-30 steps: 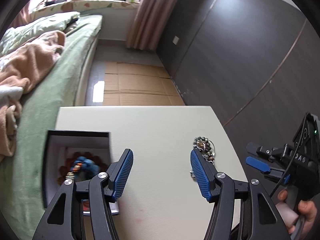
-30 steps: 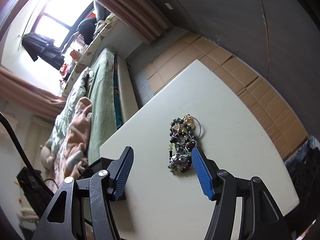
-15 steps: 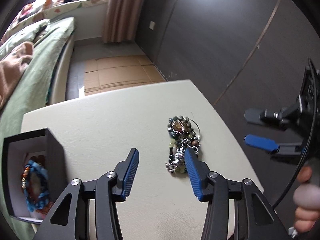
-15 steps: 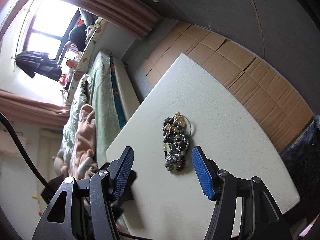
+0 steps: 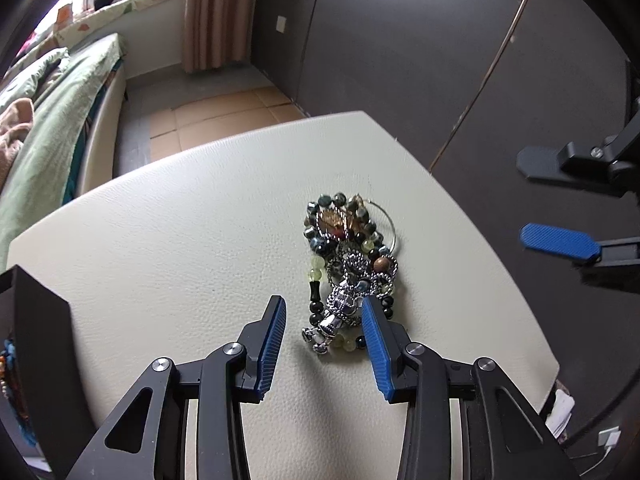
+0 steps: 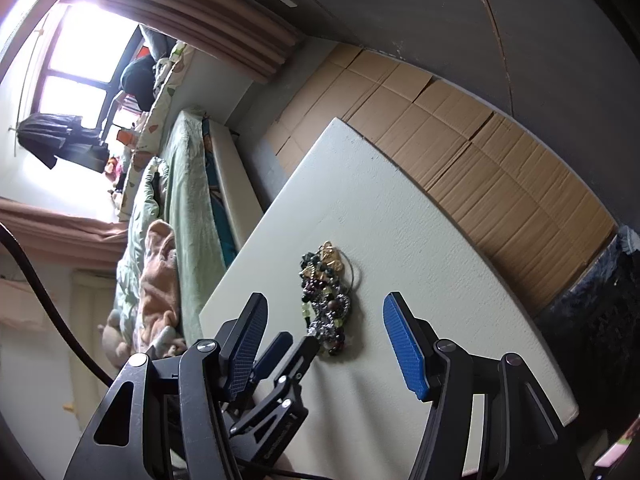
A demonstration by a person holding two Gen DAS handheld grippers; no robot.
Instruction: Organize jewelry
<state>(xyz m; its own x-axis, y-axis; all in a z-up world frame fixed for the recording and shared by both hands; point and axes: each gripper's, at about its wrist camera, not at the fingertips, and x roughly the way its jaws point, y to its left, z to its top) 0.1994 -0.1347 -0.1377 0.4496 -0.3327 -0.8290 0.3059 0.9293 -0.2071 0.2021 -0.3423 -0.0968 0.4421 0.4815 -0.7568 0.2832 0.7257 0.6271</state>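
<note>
As the left tool has been brought forward and lowered toward the jewelry pile, its fingers are now seen straddling the near end of that tangle, where a second ago they were well back over bare bench beside the box. Its jaws are partly open, narrower than a second ago, and nothing is gripped yet; the right pad appears to touch or just overlap the silver chain, though contact cannot be confirmed. The pile, a knot of beads, chain and a thin hoop, lies on the bench toward its right side. The box, at the left edge of the left wrist view, is seen to hold a beaded piece already. The right tool is held wide open and empty above the bench, off to the pile's right side. A pick of one piece from the pile is judged to be the step in hand, and since the pieces are interlocked, more than one may be dragged along.
</note>
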